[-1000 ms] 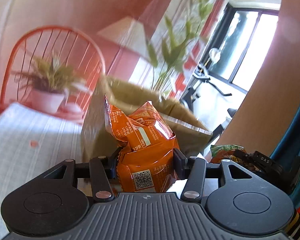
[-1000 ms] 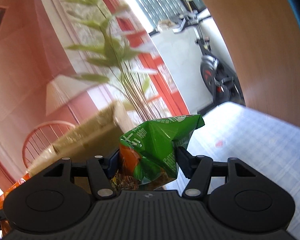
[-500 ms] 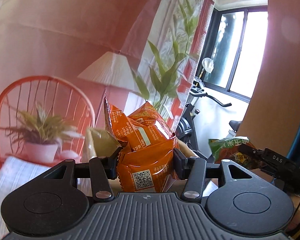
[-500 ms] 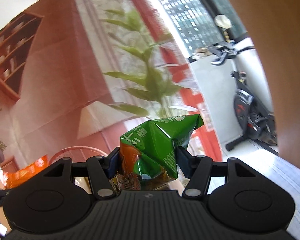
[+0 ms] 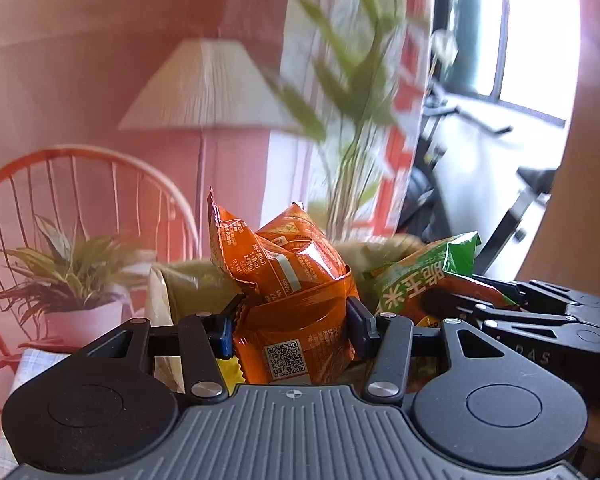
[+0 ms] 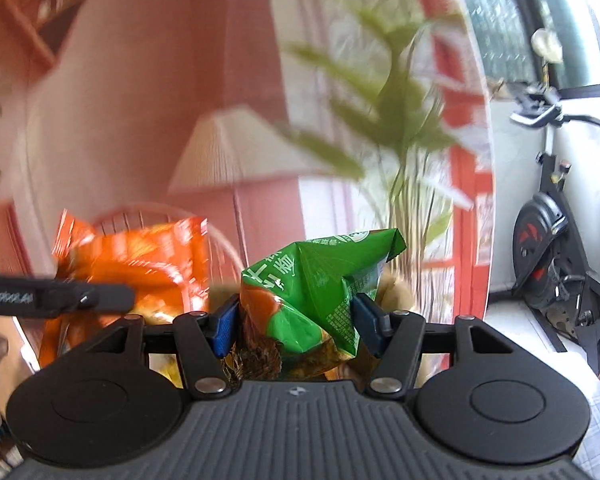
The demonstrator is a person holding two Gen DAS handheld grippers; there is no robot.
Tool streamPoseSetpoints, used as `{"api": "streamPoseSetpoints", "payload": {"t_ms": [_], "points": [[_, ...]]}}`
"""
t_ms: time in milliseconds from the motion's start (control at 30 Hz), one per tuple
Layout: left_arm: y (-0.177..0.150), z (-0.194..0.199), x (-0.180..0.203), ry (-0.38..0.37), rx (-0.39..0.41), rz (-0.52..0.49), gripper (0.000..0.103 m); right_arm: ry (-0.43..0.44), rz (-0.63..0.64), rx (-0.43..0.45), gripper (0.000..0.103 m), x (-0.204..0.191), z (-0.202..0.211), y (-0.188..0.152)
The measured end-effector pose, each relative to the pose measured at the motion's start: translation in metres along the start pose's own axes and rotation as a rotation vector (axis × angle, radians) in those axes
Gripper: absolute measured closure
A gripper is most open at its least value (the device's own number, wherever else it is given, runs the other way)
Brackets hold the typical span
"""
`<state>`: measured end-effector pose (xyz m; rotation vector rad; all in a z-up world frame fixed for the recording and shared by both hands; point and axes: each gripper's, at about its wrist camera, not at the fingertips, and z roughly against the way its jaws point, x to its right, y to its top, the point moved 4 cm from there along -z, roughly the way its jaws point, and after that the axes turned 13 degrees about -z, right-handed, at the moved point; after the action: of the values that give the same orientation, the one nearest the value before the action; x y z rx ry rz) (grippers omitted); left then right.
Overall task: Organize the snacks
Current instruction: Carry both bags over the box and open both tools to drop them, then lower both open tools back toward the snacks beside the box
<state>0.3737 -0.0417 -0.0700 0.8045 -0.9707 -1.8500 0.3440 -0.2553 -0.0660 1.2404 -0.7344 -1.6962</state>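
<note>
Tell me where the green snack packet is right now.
The green snack packet is clamped in the right gripper, centre of the right wrist view. In the left wrist view it sits right of the orange snack packet held by the left gripper.

home: lamp (image 5: 208,84), exercise bike (image 6: 556,248).

Each hand-held gripper (image 5: 290,322) (image 6: 296,320) has a black ribbed body, two round black discs at its sides, silver pivot screws on black linkage arms, and blue pads (image 6: 224,322) on its fingers.
</note>
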Motion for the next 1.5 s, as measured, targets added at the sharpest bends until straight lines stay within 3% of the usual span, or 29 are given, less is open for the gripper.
{"api": "streamPoseSetpoints", "payload": {"t_ms": [133,200,267,400,833,1133,1367,1500], "points": [[-0.003,-0.018,0.002,-0.008,-0.040,-0.020,0.046,-0.011,0.019,-0.065,0.041,0.003,-0.022,-0.010],[-0.001,-0.023,0.001,-0.040,-0.050,-0.012,0.036,-0.009,0.023,-0.104,0.039,0.004,-0.031,-0.013],[0.000,-0.025,0.001,-0.017,-0.056,-0.027,0.027,-0.019,0.027,-0.112,0.036,0.007,-0.034,-0.014],[0.004,-0.019,0.003,0.006,-0.036,-0.056,0.027,-0.019,0.012,-0.089,0.024,0.009,-0.022,-0.013],[-0.007,0.041,-0.011,-0.008,0.012,0.018,0.027,-0.009,-0.068,-0.039,0.023,0.018,0.036,-0.011],[-0.020,0.086,-0.013,-0.001,0.005,0.047,0.026,0.014,-0.035,-0.049,0.023,0.004,0.077,-0.024],[-0.049,0.115,-0.012,0.046,-0.021,0.026,0.026,0.011,-0.053,-0.059,0.023,0.004,0.107,-0.044],[-0.074,0.124,-0.014,0.050,-0.043,0.071,0.026,-0.006,-0.039,-0.081,0.023,0.007,0.120,-0.060]]}}
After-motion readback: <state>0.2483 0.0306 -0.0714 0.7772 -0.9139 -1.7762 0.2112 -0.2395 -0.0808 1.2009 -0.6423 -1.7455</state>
